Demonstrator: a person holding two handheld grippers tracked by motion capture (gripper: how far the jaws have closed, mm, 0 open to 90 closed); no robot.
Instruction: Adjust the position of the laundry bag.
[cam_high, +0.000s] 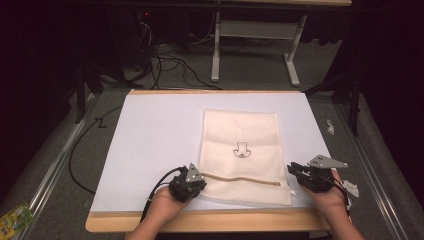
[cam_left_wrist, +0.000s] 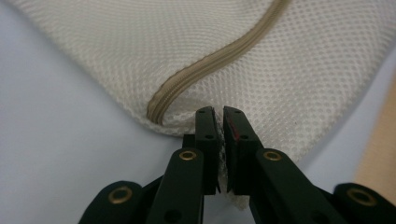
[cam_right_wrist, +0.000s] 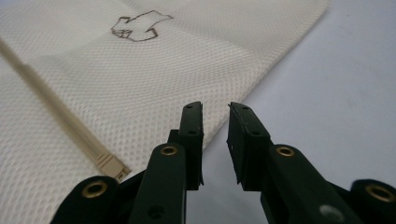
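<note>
Partly hidden, mesh bag edge in left tongs

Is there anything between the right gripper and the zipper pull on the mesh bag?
Nothing visible. The right gripper is open at the edge of the mesh bag, and the zipper pull lies uncovered just beside it.

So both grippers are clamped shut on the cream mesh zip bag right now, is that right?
Not quite. The left gripper is clamped shut on the edge of the cream mesh zip bag, but the right gripper is not: the right gripper view shows its jaws apart with nothing between them, beside the bag's edge.
</note>
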